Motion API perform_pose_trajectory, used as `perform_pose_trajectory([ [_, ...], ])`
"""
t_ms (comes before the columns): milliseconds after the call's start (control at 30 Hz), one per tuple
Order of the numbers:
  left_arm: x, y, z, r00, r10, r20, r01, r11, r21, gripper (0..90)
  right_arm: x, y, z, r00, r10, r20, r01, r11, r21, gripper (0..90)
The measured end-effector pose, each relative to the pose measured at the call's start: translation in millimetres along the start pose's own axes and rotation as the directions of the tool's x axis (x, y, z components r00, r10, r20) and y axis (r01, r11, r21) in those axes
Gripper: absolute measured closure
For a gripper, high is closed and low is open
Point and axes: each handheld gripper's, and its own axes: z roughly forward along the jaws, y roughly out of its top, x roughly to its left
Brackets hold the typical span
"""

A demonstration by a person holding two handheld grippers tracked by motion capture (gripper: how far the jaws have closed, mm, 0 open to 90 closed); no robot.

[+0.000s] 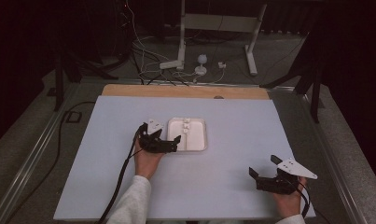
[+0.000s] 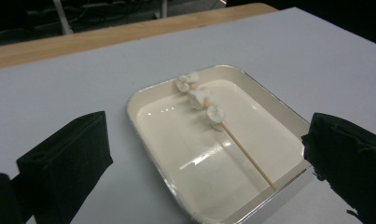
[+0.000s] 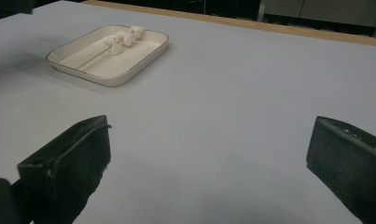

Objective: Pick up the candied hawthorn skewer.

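Your jaws on the left gripper (image 1: 174, 141) stand wide apart and hold nothing. In the left gripper view the tray (image 2: 148, 95) sits between them and just ahead, with its near corner down at the bottom edge of the view and its right-hand rim close to the right jaw. In the high view the tips of this gripper lie right at the tray's left rim; whether they touch it you cannot tell. A thin wooden skewer (image 2: 247, 156) lies slanted on the tray floor, its bare end toward the right jaw. Three white marshmallow pieces (image 2: 199, 97) sit threaded on its far end, by the rim farthest from your jaws.

Move right across the pale table (image 1: 241, 121). Your right gripper (image 1: 262, 170) also has its jaws spread wide, with nothing between them but bare tabletop. It sits near the table's front edge, well apart from the tray. From the right gripper view, the tray (image 3: 129, 72) lies far ahead and off beyond the left jaw, and the skewer (image 3: 94, 57) with its white pieces (image 3: 125, 36) shows lying inside it.
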Motion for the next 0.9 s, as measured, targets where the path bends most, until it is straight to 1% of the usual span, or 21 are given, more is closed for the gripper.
perform_pose_trajectory([
  [33, -2.7, -0.6, 7.2, 1.0000, -0.008, 0.005, 0.008, 0.9999, 0.013, 2.1, -0.1, -0.1, 0.1, 1.0000, -0.001, 0.000, 0.001, 1.000, 0.001, 0.1],
  [67, -2.7, -0.6, 7.2, 1.0000, -0.008, 0.005, 0.008, 0.9999, 0.013, 2.7, -0.1, -0.1, 0.1, 1.0000, -0.001, 0.000, 0.001, 1.000, 0.001, 0.1],
  [167, -5.7, -1.2, 17.3, 0.9996, -0.028, 0.007, 0.027, 0.9987, 0.044, 4.0, -0.1, -0.3, 0.4, 1.0000, -0.001, 0.001, 0.001, 1.000, 0.004, 0.1],
  [233, -8.5, -1.6, 23.8, 0.9994, -0.033, 0.005, 0.033, 0.9976, 0.062, 5.1, -0.3, -0.3, 0.4, 1.0000, -0.002, 0.002, 0.002, 1.000, 0.005, 0.1],
  [367, -15.5, -2.2, 36.1, 0.9998, -0.022, 0.002, 0.022, 0.9943, 0.105, 6.6, -0.5, -0.4, 0.5, 1.0000, -0.001, 0.002, 0.001, 1.000, 0.005, 0.1],
  [467, -19.8, -2.8, 44.1, 0.9997, -0.023, 0.002, 0.022, 0.9917, 0.126, 7.9, -0.6, -0.4, 0.5, 1.0000, -0.001, 0.002, 0.001, 1.000, 0.005, 0.1],
  [500, -21.2, -3.3, 46.5, 0.9997, -0.025, 0.004, 0.024, 0.9910, 0.132, 10.5, -0.7, -0.6, 0.8, 1.0000, -0.001, 0.002, 0.001, 1.000, 0.006, 0.1],
  [567, -23.7, -4.3, 51.2, 0.9998, -0.018, 0.003, 0.017, 0.9886, 0.149, 11.0, -0.7, -0.7, 1.0, 1.0000, 0.000, 0.002, 0.000, 1.000, 0.006, 0.1],
  [633, -25.6, -5.3, 55.2, 0.9998, -0.018, 0.006, 0.017, 0.9858, 0.167, 12.4, -0.8, -0.6, 1.1, 1.0000, 0.000, 0.001, 0.000, 1.000, 0.007, 0.1],
  [767, -28.0, -7.0, 59.9, 0.9997, -0.023, 0.004, 0.021, 0.9826, 0.185, 15.5, -1.4, -0.7, 1.1, 1.0000, 0.001, 0.002, -0.001, 1.000, 0.007, 0.1],
  [833, -29.6, -7.9, 62.0, 0.9998, -0.018, 0.003, 0.017, 0.9790, 0.203, 17.6, -1.7, -0.8, 1.0, 1.0000, 0.001, 0.003, -0.001, 1.000, 0.007, 0.1],
  [867, -30.7, -8.2, 62.6, 0.9999, -0.013, -0.006, 0.014, 0.9780, 0.208, 17.6, -1.7, -0.8, 1.0, 1.0000, 0.001, 0.003, -0.001, 1.000, 0.007, 0.1],
  [900, -32.5, -8.7, 63.3, 0.9998, 0.001, -0.022, 0.004, 0.9768, 0.214, 20.5, -1.7, -0.8, 1.0, 1.0000, 0.000, 0.002, 0.000, 1.000, 0.006, 0.1],
])
